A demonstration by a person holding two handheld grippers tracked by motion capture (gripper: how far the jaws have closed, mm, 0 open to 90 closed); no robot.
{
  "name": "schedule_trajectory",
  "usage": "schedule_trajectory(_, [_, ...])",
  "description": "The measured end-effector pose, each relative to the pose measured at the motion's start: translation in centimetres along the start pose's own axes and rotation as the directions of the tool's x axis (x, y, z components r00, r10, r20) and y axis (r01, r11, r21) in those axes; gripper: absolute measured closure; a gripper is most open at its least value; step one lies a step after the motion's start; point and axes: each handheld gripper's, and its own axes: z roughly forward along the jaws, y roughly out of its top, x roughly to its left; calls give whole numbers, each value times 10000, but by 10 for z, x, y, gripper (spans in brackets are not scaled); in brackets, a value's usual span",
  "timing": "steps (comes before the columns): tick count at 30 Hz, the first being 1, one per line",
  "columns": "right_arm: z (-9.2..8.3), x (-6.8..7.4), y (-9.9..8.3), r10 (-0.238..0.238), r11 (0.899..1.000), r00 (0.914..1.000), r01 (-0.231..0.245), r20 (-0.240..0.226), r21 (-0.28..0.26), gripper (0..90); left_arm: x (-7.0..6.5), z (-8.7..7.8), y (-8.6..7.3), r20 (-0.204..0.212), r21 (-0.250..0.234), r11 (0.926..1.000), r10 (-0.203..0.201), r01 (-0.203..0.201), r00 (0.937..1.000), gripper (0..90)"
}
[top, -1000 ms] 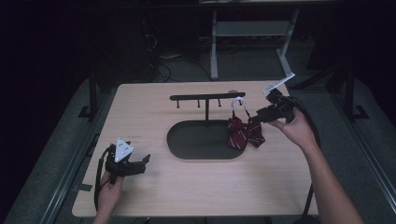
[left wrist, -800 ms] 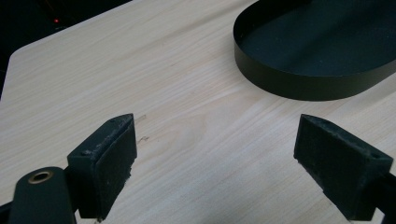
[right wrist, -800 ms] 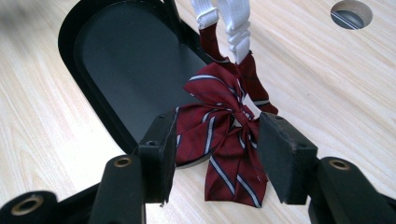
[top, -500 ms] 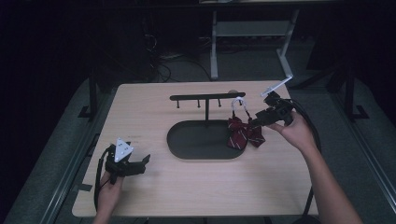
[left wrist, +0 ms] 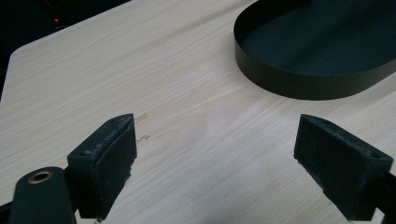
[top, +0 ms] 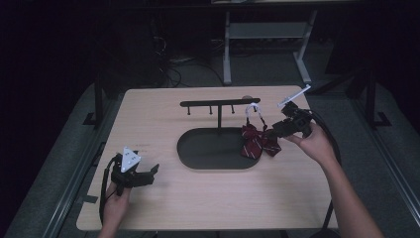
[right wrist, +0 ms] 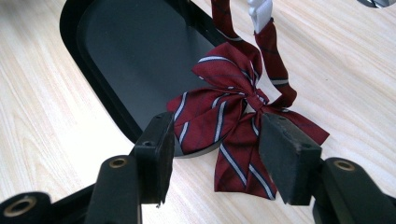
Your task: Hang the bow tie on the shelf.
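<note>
Right claw (right wrist: 212, 154) just opening, released astride bow tie (right wrist: 233, 121) overlapping tray rim (right wrist: 121, 116); left claw (left wrist: 215, 163) released over bare table (left wrist: 187, 93).

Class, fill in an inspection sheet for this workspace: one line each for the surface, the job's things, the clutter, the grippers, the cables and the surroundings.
Surface: pale wooden table, bare apart from the stand.
Job's things: red striped bow tie hangs by its strap from the right end of the black rack; its lower part lies over the rim of the rack's black oval tray.
Clutter: nothing seen.
Grippers: left gripper open over bare wood, held low near the table's front left; right gripper open, its jaws just opening, fingers either side of the bow tie.
Cables: one trails from each gripper; more lie on the floor behind.
Surroundings: dark room, grey floor, pale metal frame behind the table.
</note>
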Motion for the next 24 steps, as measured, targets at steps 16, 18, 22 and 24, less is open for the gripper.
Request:
schedule_trajectory(16, [6,-1,-18,148,9999,9999,-147,-90,61,446,0,0,0,1,9,10000,20,-20,10000,131])
schedule_trajectory(18, [7,-2,-20,175,9998,9998,-174,-103,56,445,0,0,0,5,2,10000,25,-25,10000,131])
schedule_trajectory(22, [8,-2,-24,205,9997,9997,-203,-129,117,439,0,0,0,0,3,10000,-11,11,10000,131])
schedule_trajectory(24, [7,-2,-25,208,9997,9997,-206,-123,136,436,0,0,0,-2,-10,10000,-26,26,10000,131])
